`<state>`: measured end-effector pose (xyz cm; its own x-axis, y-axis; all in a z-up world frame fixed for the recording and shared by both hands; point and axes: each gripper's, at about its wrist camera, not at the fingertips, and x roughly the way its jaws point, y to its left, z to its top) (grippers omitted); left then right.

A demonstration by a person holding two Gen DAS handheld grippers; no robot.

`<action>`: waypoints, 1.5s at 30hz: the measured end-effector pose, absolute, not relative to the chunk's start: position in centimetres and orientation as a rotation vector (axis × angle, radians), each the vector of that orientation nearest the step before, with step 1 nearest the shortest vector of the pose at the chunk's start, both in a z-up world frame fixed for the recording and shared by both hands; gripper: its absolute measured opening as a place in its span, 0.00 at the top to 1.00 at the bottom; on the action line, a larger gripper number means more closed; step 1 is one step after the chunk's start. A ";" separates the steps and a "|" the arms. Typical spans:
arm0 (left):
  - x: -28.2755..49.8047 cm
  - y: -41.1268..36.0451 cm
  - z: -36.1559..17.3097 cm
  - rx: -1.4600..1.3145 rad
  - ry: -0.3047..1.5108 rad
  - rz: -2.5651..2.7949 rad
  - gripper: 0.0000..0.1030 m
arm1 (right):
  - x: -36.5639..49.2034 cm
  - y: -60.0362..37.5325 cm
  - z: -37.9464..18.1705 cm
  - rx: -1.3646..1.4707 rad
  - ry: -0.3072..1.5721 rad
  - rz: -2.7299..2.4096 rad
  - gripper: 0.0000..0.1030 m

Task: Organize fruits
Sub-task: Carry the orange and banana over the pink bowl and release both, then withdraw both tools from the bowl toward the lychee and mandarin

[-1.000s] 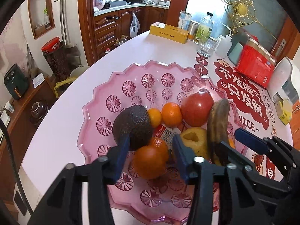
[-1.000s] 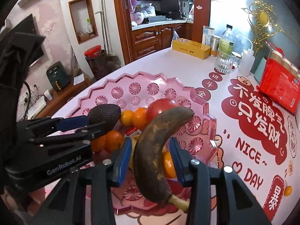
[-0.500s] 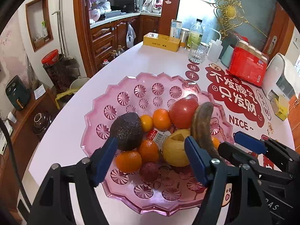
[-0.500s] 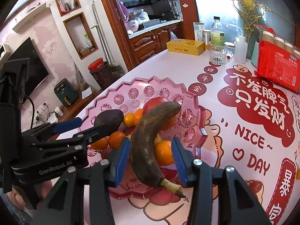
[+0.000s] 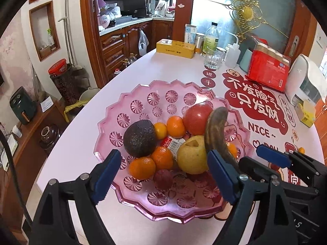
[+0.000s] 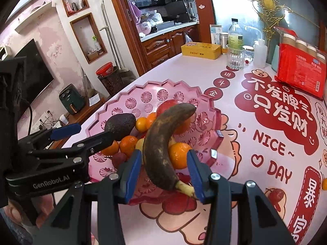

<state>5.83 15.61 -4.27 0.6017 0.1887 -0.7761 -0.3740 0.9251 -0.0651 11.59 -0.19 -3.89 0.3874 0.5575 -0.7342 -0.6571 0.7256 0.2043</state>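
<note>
Spreading apart at this moment, the jaws of the left gripper are seen low in the left wrist view, with nothing pinched between their blue pads; the fruit lies beyond them in the pink bowl, which fills the middle of the frame. An avocado is found at the left of the pile, a red apple at its upper right, a yellow apple below that, and several oranges between them. In the right wrist view the right gripper is seen at lower centre, its jaws partly apart around a dark, overripe banana. The banana is tilted up over the bowl's near right rim, its stem end against the right pad; whether the left pad presses on it cannot be told. The white table carries red printed lettering at the right of both frames.
</note>
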 end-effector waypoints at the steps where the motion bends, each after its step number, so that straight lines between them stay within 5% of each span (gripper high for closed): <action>1: 5.7 15.4 -4.2 -0.228 0.867 0.325 0.17 | 11.6 -0.4 -3.8 -0.125 0.879 0.772 0.55; 27: 11.7 -4.1 3.8 -0.018 0.763 -0.036 0.11 | 11.5 -20.7 3.5 -0.041 0.666 0.223 0.55; 45: 17.8 -10.5 -7.2 0.065 0.994 -0.074 0.11 | 19.2 -30.9 -5.2 0.086 0.765 0.070 0.55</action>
